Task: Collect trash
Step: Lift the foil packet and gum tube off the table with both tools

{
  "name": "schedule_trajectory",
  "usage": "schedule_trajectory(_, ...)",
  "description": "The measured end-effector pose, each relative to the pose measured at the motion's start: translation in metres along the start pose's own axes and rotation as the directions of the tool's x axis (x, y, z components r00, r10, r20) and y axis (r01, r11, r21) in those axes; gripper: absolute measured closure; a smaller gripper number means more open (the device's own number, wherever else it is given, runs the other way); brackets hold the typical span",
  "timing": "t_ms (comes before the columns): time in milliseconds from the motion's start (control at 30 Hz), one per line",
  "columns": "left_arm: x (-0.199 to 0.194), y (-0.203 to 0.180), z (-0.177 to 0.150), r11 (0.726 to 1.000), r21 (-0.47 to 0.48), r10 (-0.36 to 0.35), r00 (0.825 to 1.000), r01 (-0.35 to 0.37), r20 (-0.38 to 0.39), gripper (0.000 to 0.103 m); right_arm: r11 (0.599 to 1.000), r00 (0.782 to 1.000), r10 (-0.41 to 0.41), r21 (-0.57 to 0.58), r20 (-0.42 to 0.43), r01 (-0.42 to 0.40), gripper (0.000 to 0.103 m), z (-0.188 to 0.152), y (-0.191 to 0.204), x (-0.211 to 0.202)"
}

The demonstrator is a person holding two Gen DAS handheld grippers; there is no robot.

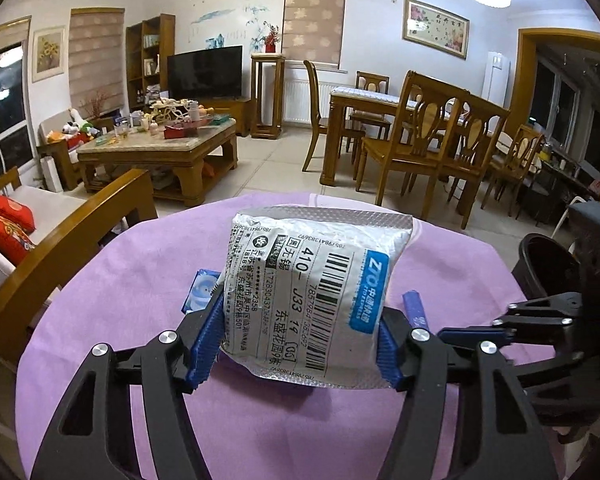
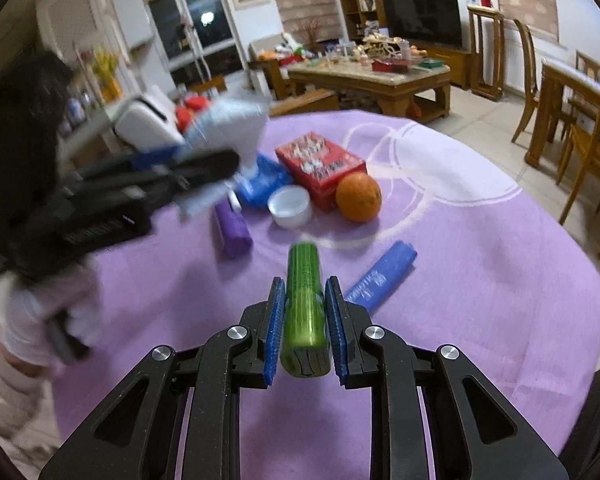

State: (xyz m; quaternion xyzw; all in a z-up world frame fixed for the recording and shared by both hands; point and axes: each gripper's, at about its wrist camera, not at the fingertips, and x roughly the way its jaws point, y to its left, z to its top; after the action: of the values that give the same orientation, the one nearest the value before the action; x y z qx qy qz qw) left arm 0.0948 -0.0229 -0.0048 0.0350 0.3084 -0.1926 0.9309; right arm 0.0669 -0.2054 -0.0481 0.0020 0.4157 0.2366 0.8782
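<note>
In the left wrist view my left gripper (image 1: pixel 300 340) is shut on a silver courier parcel (image 1: pixel 312 280) with a barcode label, its blue pads pressing both side edges, and holds it above the purple-clothed table (image 1: pixel 132 280). In the right wrist view my right gripper (image 2: pixel 303 320) is shut on a green roll (image 2: pixel 303 292), which sticks out forward over the table (image 2: pixel 480 280). The left gripper (image 2: pixel 204 156) shows there blurred at the left with the parcel (image 2: pixel 228 120). The right gripper (image 1: pixel 472 334) reaches in at the right of the left wrist view; the green roll is hidden there.
On the cloth lie a blue roll (image 2: pixel 380 276), a purple roll (image 2: pixel 232 228), a white cup (image 2: pixel 290 206), an orange (image 2: pixel 358 198), a red box (image 2: pixel 320 164) and a blue packet (image 2: pixel 264 180). A black bin (image 1: pixel 540 264) stands at the table's right edge. Wooden chairs surround the table.
</note>
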Motion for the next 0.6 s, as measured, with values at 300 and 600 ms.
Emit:
schedule_trajectory(300,-0.009,0.0,-0.009,1.0,0.01,0.004,1.0,-0.004,-0.005,0.039,0.995,0.993,-0.053,-0.088,-0.105,0.044,0.078,0.001,0.021,0.034)
schedule_trajectory(600,-0.013,-0.011,-0.011,1.0,0.019,-0.005,1.0,0.005,0.003,0.039,1.0,1.0,0.01,0.01,-0.025,-0.009,0.082,0.003,0.013,0.019)
